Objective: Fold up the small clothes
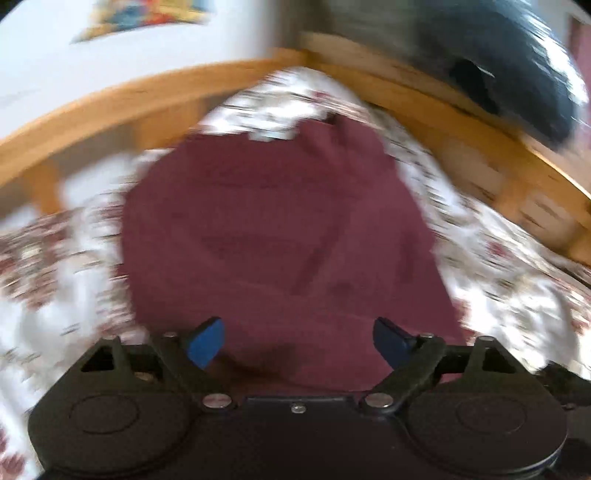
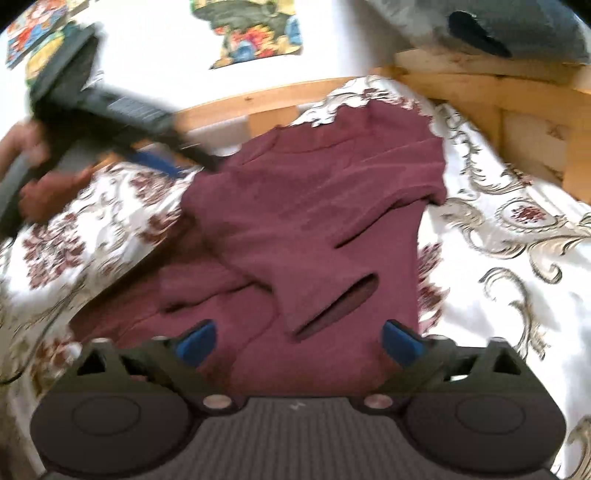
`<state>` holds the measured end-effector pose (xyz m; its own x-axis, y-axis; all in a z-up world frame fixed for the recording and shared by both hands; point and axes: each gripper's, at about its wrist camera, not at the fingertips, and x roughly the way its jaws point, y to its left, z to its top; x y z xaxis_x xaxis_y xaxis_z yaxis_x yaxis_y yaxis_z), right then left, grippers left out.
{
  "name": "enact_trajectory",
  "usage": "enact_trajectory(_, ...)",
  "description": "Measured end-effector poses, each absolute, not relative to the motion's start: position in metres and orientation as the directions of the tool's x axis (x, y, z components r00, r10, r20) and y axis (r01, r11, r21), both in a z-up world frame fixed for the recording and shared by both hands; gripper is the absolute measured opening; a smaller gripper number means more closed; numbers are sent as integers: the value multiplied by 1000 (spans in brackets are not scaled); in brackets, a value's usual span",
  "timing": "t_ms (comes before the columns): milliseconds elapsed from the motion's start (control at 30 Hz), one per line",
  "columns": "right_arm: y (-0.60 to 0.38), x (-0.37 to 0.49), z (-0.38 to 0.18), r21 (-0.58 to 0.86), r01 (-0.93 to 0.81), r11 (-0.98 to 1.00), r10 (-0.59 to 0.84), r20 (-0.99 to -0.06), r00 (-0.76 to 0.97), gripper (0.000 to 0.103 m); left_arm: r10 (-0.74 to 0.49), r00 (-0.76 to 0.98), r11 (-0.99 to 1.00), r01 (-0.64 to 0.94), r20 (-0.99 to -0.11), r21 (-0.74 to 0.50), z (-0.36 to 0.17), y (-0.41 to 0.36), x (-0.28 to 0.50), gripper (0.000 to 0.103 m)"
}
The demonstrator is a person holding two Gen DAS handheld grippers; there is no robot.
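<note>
A maroon t-shirt [image 2: 314, 229] lies spread on a floral bedsheet [image 2: 517, 266], filling the middle of the right wrist view; its collar points to the upper part of the frame and one short sleeve [image 2: 417, 177] reaches toward the upper right. The cloth is partly doubled over itself, with a folded layer crossing the centre and dark slit-like gaps where layers overlap low in the frame. In the left wrist view the same shirt [image 1: 280, 236] fills the centre, heavily blurred.

The right gripper [image 2: 299, 341] sits at the bottom of its frame over the shirt's lower part, its blue-padded fingers [image 2: 195, 341] spread wide with nothing between them. The left gripper [image 1: 299, 341] likewise has its fingers [image 1: 207, 341] well apart above the maroon cloth. In the right wrist view the left gripper [image 2: 110, 107] appears in the upper left, blurred, with the hand [image 2: 40, 184] on its handle; its tip is at the shirt's upper left edge, though contact cannot be told.

A wooden bed frame [image 2: 480, 85] runs behind the sheet, with colourful posters [image 2: 251, 33] on the white wall above
</note>
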<state>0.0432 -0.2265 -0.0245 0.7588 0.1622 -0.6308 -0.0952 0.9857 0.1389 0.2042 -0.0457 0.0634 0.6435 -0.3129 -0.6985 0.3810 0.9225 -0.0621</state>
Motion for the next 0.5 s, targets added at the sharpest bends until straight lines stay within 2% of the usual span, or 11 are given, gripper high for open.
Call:
enact_trajectory(100,-238,65,-33,285,-32,958,219,-655,724,76,-118,730,982,188,-673,33,54,-19,198,93)
enact_trajectory(167,-242,78,-42,363,16,931,251,-674,695,59,-24,771,997,67,-636,43,46,-1,193,93)
enact_trajectory(200,-244,83,-45,383,35,923,255,-678,690,55,-1,789,999,22,-615,27,41,11,190,94)
enact_trajectory(233,-246,86,-46,400,45,915,259,-670,695,44,5,797,1000,-2,-604,6,37,20,188,95)
enact_trajectory(267,-248,88,-47,404,49,914,256,-665,702,28,9,804,1000,-20,-595,-12,31,27,186,95)
enact_trajectory(333,-252,91,-45,390,51,919,243,-664,707,5,3,810,999,-25,-586,-30,22,36,186,95)
enact_trajectory(500,-274,85,-22,424,75,902,238,-636,734,4,-32,809,997,-15,-587,-76,5,46,199,94)
